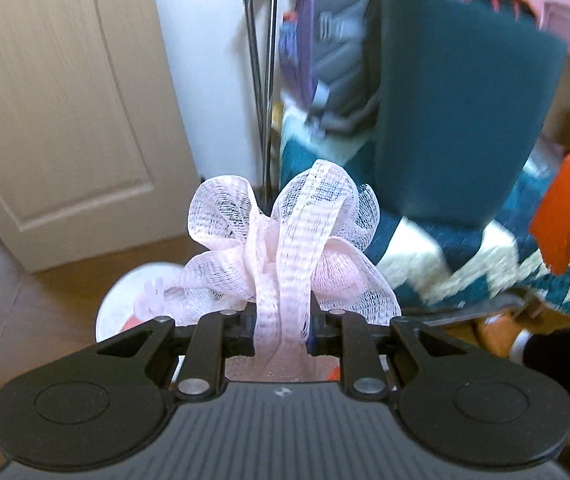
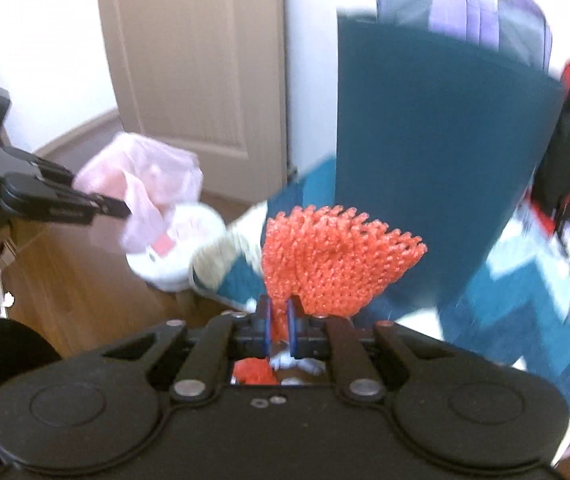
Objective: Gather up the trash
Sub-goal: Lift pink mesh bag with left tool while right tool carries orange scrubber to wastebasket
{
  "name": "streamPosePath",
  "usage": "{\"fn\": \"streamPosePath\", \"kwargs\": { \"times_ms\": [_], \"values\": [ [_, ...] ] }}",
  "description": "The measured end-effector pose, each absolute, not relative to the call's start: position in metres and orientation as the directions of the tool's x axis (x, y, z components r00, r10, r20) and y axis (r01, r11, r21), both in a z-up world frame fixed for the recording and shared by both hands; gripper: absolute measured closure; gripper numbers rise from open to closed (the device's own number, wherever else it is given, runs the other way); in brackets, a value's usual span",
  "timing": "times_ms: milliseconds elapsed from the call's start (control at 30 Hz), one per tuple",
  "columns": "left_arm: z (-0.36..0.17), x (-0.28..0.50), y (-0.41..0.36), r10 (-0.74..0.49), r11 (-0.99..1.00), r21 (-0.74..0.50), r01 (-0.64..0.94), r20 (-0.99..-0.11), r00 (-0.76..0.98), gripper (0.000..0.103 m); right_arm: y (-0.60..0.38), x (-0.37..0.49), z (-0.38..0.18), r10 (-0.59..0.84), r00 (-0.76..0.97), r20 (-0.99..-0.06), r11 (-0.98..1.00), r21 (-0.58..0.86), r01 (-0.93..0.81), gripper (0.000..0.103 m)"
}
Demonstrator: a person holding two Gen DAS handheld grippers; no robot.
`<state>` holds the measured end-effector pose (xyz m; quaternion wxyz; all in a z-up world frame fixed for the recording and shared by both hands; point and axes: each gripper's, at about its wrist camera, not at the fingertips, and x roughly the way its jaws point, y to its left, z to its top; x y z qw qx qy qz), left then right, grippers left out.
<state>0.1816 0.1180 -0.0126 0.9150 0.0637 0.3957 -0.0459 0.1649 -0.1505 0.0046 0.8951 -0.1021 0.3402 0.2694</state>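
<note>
Your left gripper [image 1: 281,332] has its jaws clamped on a pink mesh net [image 1: 285,240], which fans out above the fingertips over a white bin [image 2: 173,252] on the wooden floor [image 1: 45,300]. Your right gripper [image 2: 279,328] has its jaws pinched on an orange foam net [image 2: 337,260]. To the right a teal panel [image 2: 437,168] and a zigzag blanket [image 1: 465,264] crowd close; the door [image 1: 53,100] side on the left lies open.

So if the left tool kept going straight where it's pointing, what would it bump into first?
Probably the teal and white blanket just past the pink mesh netting that the left tool holds. The white trash bin sits lower left of that line. Depth is hard to judge.
</note>
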Motion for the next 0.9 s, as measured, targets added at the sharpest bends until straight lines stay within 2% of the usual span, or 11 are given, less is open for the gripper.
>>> {"fn": "streamPosePath", "kwargs": {
  "times_ms": [233, 467, 700, 900],
  "values": [
    [0.064, 0.176, 0.086, -0.066, 0.986, 0.079, 0.149, -0.633, 0.771, 0.083, -0.164, 0.165, 0.078, 0.426, 0.73, -0.534, 0.828, -0.094, -0.553, 0.094],
    [0.145, 0.206, 0.039, -0.137, 0.976, 0.073, 0.206, -0.53, 0.837, 0.083, -0.181, 0.187, 0.14, 0.432, 0.793, -0.429, 0.827, -0.163, -0.538, 0.094],
    [0.191, 0.254, -0.023, -0.175, 0.963, 0.104, 0.25, -0.467, 0.867, 0.083, -0.184, 0.234, 0.146, 0.4, 0.821, -0.407, 0.837, -0.203, -0.508, 0.094],
    [0.187, 0.303, -0.06, -0.168, 0.962, 0.098, 0.253, -0.516, 0.84, 0.083, -0.19, 0.275, 0.136, 0.37, 0.816, -0.445, 0.857, -0.174, -0.484, 0.095]
  ]
}}
